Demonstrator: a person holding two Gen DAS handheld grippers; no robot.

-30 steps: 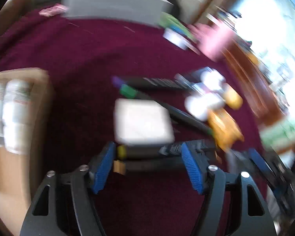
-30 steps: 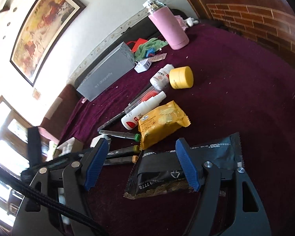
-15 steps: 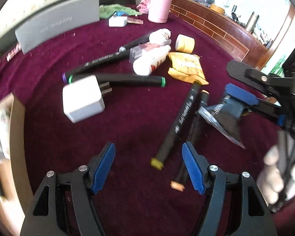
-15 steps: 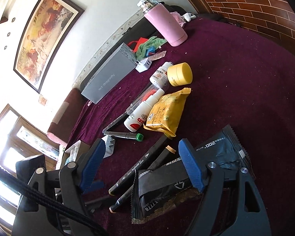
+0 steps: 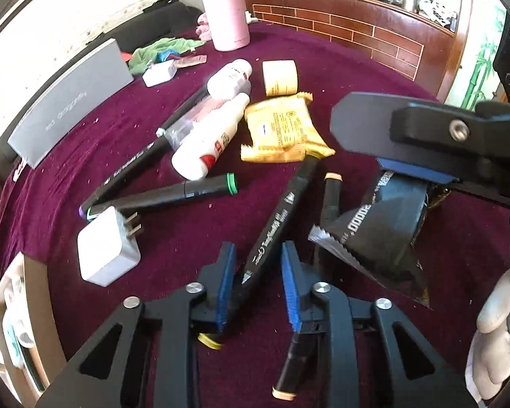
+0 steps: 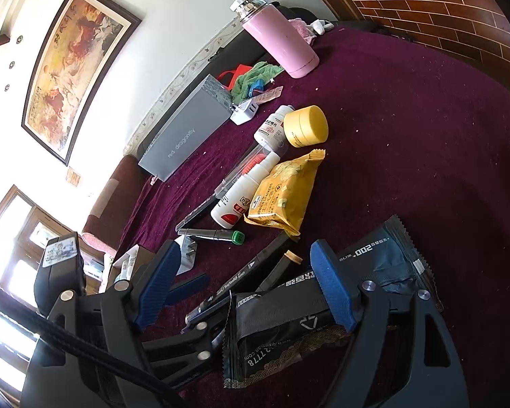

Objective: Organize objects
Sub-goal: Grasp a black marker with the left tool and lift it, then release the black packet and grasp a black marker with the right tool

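1. Closing the left gripper (image 5: pixel 258 285) jaws on a black marker (image 5: pixel 278 217), which runs between them low in the middle of the left view. One pad looks to be against it and the other not yet.
2. Lying slantwise on the surface (image 5: pixel 374 78), with its far end tucked under the yellow pouch (image 5: pixel 282 129).
3. Likely light, stiff and smooth, so apt to roll or swing in a grip. Best taken across the barrel near the middle rather than at the cap.
4. Opening the right gripper (image 6: pixel 246 255) jaws over a black packet (image 6: pixel 289 323). One pad touches the packet and the other stands clear.
5. Probably soft and crinkly, so likely to slump once let go.
6. Just beside the marker, a tan-capped marker (image 5: pixel 329 204), part under the packet and close enough to be dragged along.
7. Left of centre, a white charger (image 5: pixel 107 255), a green-capped marker (image 5: pixel 173 193) and a bottle (image 5: pixel 207 146), all well clear.
8. At the left edge, a cardboard box (image 5: pixel 27 306).
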